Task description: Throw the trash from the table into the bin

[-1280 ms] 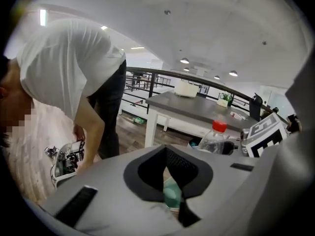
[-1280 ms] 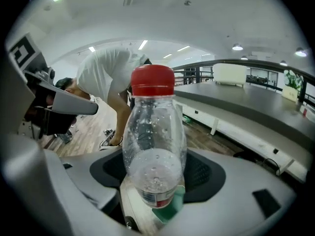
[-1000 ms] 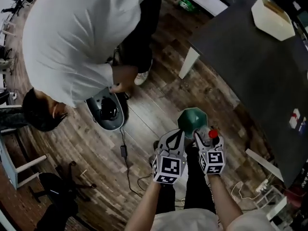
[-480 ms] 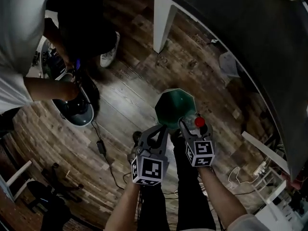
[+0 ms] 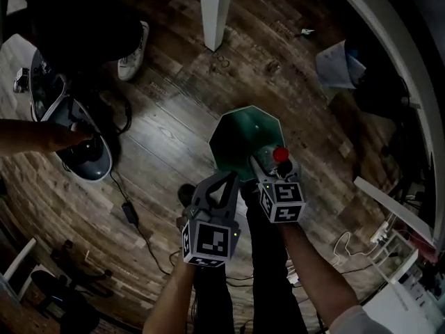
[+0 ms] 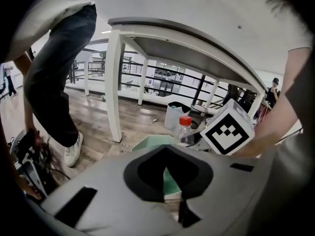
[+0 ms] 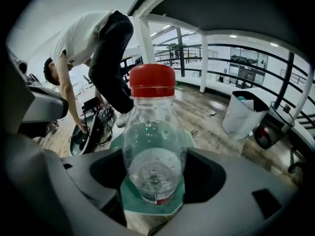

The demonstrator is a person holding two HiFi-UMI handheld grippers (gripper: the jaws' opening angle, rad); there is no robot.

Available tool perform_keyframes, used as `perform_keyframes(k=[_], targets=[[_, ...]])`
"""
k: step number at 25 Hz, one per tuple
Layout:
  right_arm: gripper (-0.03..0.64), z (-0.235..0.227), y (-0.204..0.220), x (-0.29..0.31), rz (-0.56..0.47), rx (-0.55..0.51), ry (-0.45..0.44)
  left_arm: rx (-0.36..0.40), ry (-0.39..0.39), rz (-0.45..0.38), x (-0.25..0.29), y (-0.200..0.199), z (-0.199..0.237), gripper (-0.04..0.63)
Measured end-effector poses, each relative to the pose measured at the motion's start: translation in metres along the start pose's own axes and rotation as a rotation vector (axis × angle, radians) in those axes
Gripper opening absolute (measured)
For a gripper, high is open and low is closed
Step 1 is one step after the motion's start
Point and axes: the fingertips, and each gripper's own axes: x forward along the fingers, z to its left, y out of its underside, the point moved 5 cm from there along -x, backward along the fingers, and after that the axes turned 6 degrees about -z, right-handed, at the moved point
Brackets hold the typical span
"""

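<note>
Right gripper (image 7: 155, 173), beside the closed, empty left gripper (image 5: 228, 178), clamps a clear plastic red-capped bottle (image 7: 153, 146) above the green octagonal bin (image 5: 240, 134). Risk: an off-centre release could bounce it off the rim onto the wooden floor (image 5: 174, 138).

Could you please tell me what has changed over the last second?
The right gripper has carried the red-capped bottle forward to the near rim of the green bin, and the view has swung down toward the floor. Unchanged: the bottle stays clamped, the left gripper stays shut and empty, and the bin stays put.
</note>
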Motion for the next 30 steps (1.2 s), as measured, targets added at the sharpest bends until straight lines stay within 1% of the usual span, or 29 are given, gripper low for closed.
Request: perform_keyframes(k=[4, 7, 10, 12, 15, 20, 23, 24, 26, 27, 29, 30], targets=[[0.343, 0.003, 0.017, 0.015, 0.005, 0.001, 0.023, 0.018, 0.014, 0.027, 0.003, 0.021, 0.002, 0.025], [0.344, 0.003, 0.028, 0.024, 0.032, 0.033, 0.042, 0.034, 0.017, 0.047, 0.0, 0.028, 0.004, 0.025], [0.349, 0.0, 0.036, 0.026, 0.097, 0.09, 0.082, 0.047, 0.024, 0.053, -0.007, 0.023, 0.002, 0.025], [0.377, 0.002, 0.038, 0.02, 0.147, 0.08, 0.081, 0.07, 0.032, 0.057, -0.012, 0.017, -0.003, 0.025], [0.377, 0.003, 0.035, 0.007, 0.182, 0.043, 0.066, 0.105, 0.046, 0.052, -0.017, 0.003, -0.011, 0.025], [0.365, 0.004, 0.01, -0.026, 0.123, 0.062, 0.066, 0.113, 0.051, 0.037, -0.022, -0.025, -0.011, 0.025], [0.331, 0.01, -0.007, -0.057, 0.105, 0.07, 0.068, 0.094, 0.042, 0.035, -0.034, -0.046, -0.014, 0.025], [0.33, 0.013, -0.013, -0.068, 0.1, 0.08, 0.072, 0.087, 0.039, 0.036, -0.04, -0.053, -0.015, 0.025], [0.293, 0.02, -0.025, -0.091, 0.083, 0.107, 0.087, 0.078, 0.034, 0.039, -0.055, -0.068, -0.019, 0.025], [0.287, 0.024, -0.032, -0.102, 0.071, 0.122, 0.092, 0.076, 0.032, 0.04, -0.063, -0.076, -0.02, 0.025], [0.276, 0.034, -0.047, -0.12, 0.048, 0.151, 0.093, 0.07, 0.025, 0.04, -0.08, -0.091, -0.022, 0.025], [0.26, 0.039, -0.055, -0.128, 0.037, 0.159, 0.086, 0.064, 0.019, 0.037, -0.087, -0.098, -0.023, 0.025]])
